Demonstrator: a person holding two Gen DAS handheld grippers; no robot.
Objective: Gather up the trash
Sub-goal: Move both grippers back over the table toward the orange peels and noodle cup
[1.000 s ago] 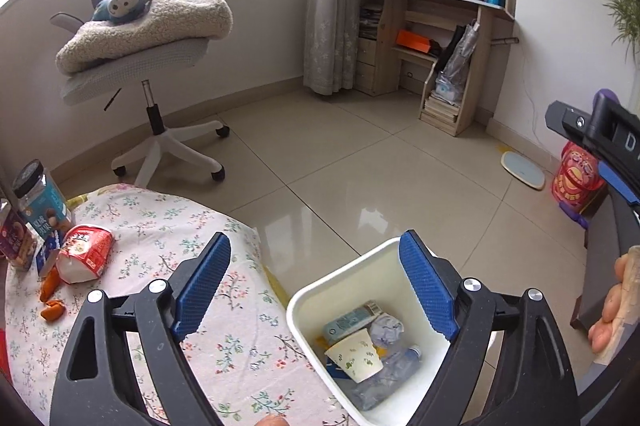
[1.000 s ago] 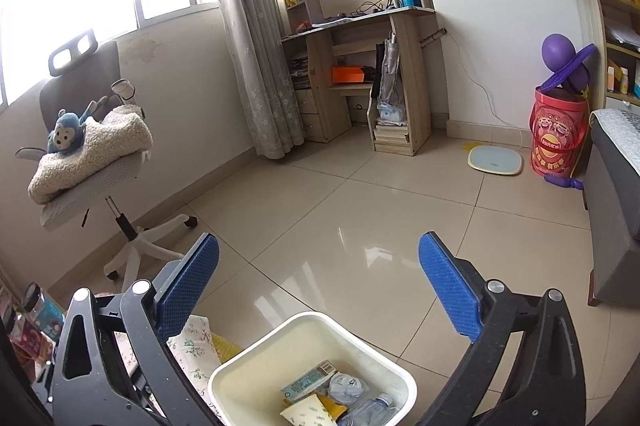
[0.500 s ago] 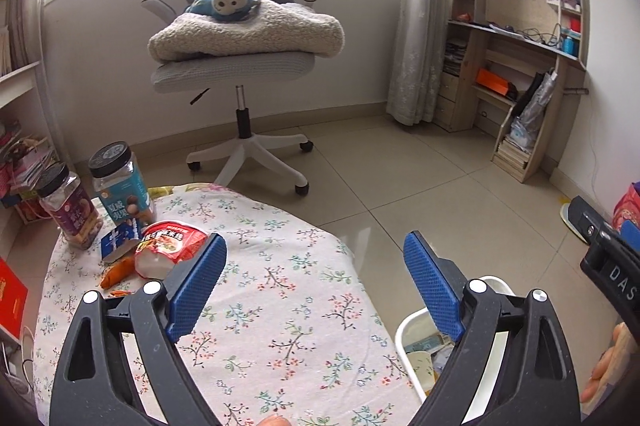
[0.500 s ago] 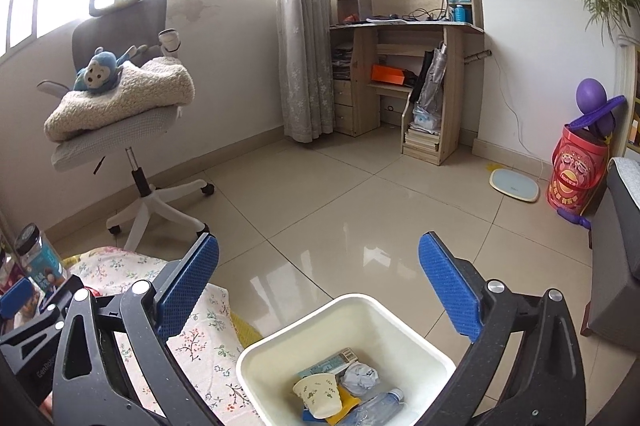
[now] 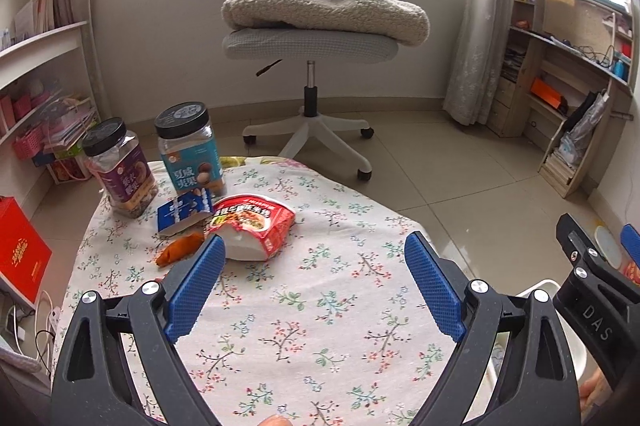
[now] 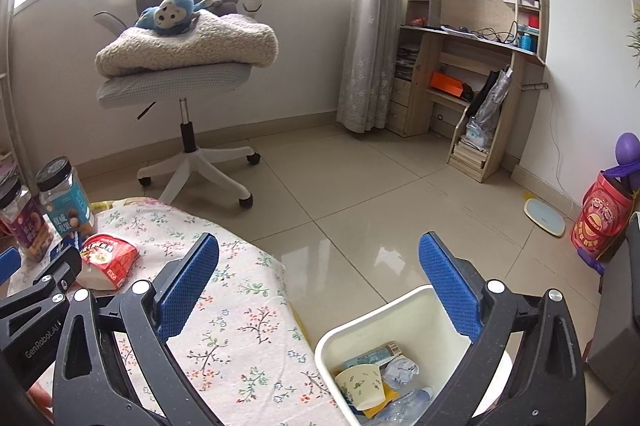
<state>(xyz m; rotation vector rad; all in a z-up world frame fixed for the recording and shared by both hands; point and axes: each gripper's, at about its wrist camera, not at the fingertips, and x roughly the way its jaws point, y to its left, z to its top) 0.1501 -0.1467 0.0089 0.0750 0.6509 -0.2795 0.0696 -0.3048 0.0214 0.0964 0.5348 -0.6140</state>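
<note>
The left tongs were held wide open over the flowered surface, and nothing was held between the blue pads. They were pointed toward 11 o'clock, where the trash was left to be picked up. A torn red snack bag was laid on its side there, just past the left pad. A small blue packet and an orange wrapper were seen touching or just beside it, at about 10 o'clock. Two jars with black lids were stood upright behind the trash; these were probably meant to be kept.

The right tongs were also held wide open and empty. They were kept over the white bin, which was set on the floor at 5 o'clock, right beside the surface, so trash could be dropped in easily. A paper cup, crumpled paper and a bottle were already lying inside.
</note>
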